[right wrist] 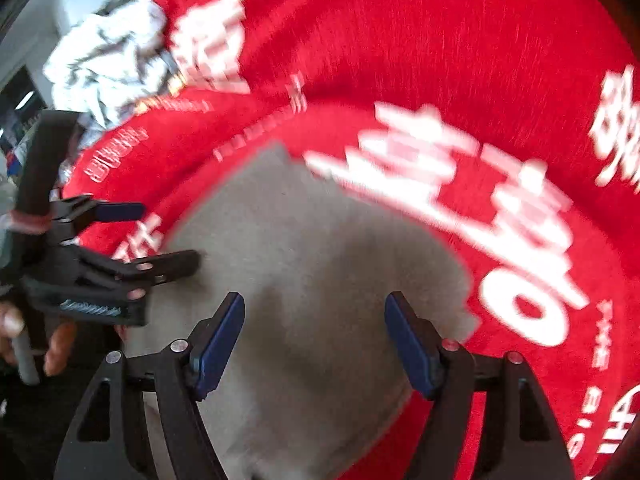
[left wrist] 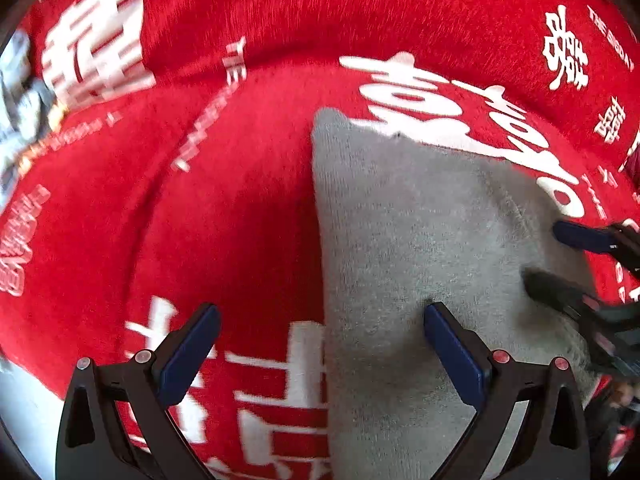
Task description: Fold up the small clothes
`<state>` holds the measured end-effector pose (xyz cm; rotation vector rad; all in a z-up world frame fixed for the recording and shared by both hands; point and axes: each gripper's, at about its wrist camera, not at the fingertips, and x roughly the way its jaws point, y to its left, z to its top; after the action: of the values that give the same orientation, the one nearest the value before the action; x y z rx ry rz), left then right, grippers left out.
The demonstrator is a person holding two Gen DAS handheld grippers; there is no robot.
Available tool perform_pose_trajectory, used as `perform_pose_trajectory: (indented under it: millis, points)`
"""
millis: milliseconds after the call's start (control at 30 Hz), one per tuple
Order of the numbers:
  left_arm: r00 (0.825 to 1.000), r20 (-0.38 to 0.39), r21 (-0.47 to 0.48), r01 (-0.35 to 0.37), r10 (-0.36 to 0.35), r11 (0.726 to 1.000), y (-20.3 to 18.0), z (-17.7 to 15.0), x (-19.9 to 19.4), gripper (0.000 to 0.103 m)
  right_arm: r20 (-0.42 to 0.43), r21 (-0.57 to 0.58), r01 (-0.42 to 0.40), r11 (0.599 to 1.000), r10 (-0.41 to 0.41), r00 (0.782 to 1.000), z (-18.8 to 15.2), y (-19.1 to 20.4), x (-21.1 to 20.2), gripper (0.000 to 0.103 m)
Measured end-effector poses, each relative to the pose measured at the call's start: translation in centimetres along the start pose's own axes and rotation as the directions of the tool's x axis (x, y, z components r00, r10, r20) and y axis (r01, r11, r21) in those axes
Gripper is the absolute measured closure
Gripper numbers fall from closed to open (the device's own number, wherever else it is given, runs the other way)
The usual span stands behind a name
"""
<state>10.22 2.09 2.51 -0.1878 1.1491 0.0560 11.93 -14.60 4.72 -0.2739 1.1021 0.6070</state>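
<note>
A small grey garment [left wrist: 400, 220] lies flat on a red blanket [left wrist: 240, 200] printed with white characters. My left gripper [left wrist: 320, 312] is open just above it; one finger hangs over the red blanket and the other over the grey cloth, so the jaws straddle its left edge. In the right wrist view the same grey garment [right wrist: 312, 240] fills the middle, and my right gripper [right wrist: 315, 300] is open over it with nothing pinched. The left gripper [right wrist: 164, 236] shows there at the garment's left edge, and the right gripper [left wrist: 546, 254] shows at its right side in the left wrist view.
A crumpled pile of white and grey clothes [right wrist: 108, 60] sits at the blanket's far left edge, also seen as the pile [left wrist: 20, 92]. A person's hand [right wrist: 56, 344] holds the left gripper's handle. The red blanket [right wrist: 440, 40] spreads wide beyond the garment.
</note>
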Motion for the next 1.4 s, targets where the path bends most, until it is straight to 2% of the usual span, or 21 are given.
perform_pose_trajectory:
  millis: [33, 67, 133, 233, 300, 433, 533, 667, 700, 767, 833, 967, 1033, 1133, 1400]
  points:
    - [1.0, -0.007, -0.024, 0.029, -0.029, 0.999, 0.3, 0.0, 0.4, 0.001, 0.0, 0.02, 0.014, 1.0, -0.014, 1.0, 0.0, -0.8, 0.6, 0.027]
    - [0.999, -0.012, -0.032, 0.036, -0.037, 0.999, 0.3, 0.0, 0.5, 0.001, 0.036, 0.069, -0.019, 0.997, 0.016, 0.999, -0.1, -1.8, 0.6, 0.026]
    - [0.999, -0.013, -0.023, 0.031, -0.032, 0.999, 0.1, 0.1, 0.6, 0.001, 0.038, 0.116, -0.024, 0.993, 0.019, 0.999, -0.2, -2.4, 0.2, 0.026]
    - [1.0, -0.014, 0.008, -0.005, 0.005, 1.0, -0.7, -0.1, -0.3, 0.001, 0.025, 0.066, 0.048, 0.997, -0.05, 0.998, -0.3, -1.2, -1.1, 0.025]
    - [1.0, 0.003, 0.037, 0.002, -0.002, 0.999, -1.5, -0.4, -1.3, 0.001, 0.033, 0.047, 0.088, 0.995, -0.089, 0.995, -1.1, -0.2, -3.1, 0.025]
    - [0.999, 0.049, 0.102, -0.013, 0.008, 0.995, -3.6, -2.2, -3.3, 0.001, 0.078, 0.034, 0.085, 0.996, -0.087, 0.993, -3.5, 0.4, -7.4, 0.024]
    - [1.0, 0.006, 0.125, -0.007, 0.006, 0.992, -4.9, -3.5, -3.6, 0.001, 0.107, 0.009, 0.123, 0.992, -0.123, 0.987, -5.6, 1.8, -10.0, 0.024]
    - [1.0, -0.006, 0.13, -0.024, 0.025, 0.991, -5.9, -5.1, -4.0, 0.001, 0.091, -0.021, 0.146, 0.989, -0.144, 0.985, -7.1, 3.2, -10.9, 0.023]
    - [0.999, -0.005, 0.129, -0.05, 0.051, 0.99, -6.2, -5.5, -4.1, 0.001, 0.084, -0.031, 0.152, 0.988, -0.149, 0.985, -7.3, 3.7, -10.9, 0.023]
    - [0.987, 0.046, 0.146, -0.161, 0.156, 0.976, -6.8, -6.4, -4.9, 0.001, 0.072, -0.046, 0.154, 0.987, -0.151, 0.986, -7.8, 4.5, -10.9, 0.023]
    - [0.978, 0.103, 0.156, -0.198, 0.183, 0.968, -7.0, -7.1, -5.8, 0.001, 0.06, -0.063, 0.151, 0.987, -0.147, 0.987, -8.1, 5.4, -10.6, 0.023]
    - [0.99, 0.064, 0.132, -0.132, 0.125, 0.982, -5.9, -7.3, -6.1, 0.001, 0.028, -0.126, 0.204, 0.971, -0.202, 0.979, -8.1, 6.9, -9.8, 0.023]
    - [0.993, 0.047, 0.129, -0.111, 0.106, 0.985, -5.6, -7.3, -6.0, 0.001, 0.022, -0.123, 0.194, 0.973, -0.192, 0.981, -8.1, 7.1, -9.8, 0.023]
    - [0.989, 0.049, 0.132, -0.142, 0.136, 0.981, -5.7, -7.8, -6.1, 0.001, 0.007, -0.103, 0.187, 0.977, -0.187, 0.982, -8.1, 7.0, -9.5, 0.023]
    - [0.993, 0.041, 0.166, -0.118, 0.113, 0.979, -6.4, -8.2, -5.6, 0.001, -0.03, -0.066, 0.18, 0.981, -0.183, 0.983, -8.1, 6.8, -8.6, 0.023]
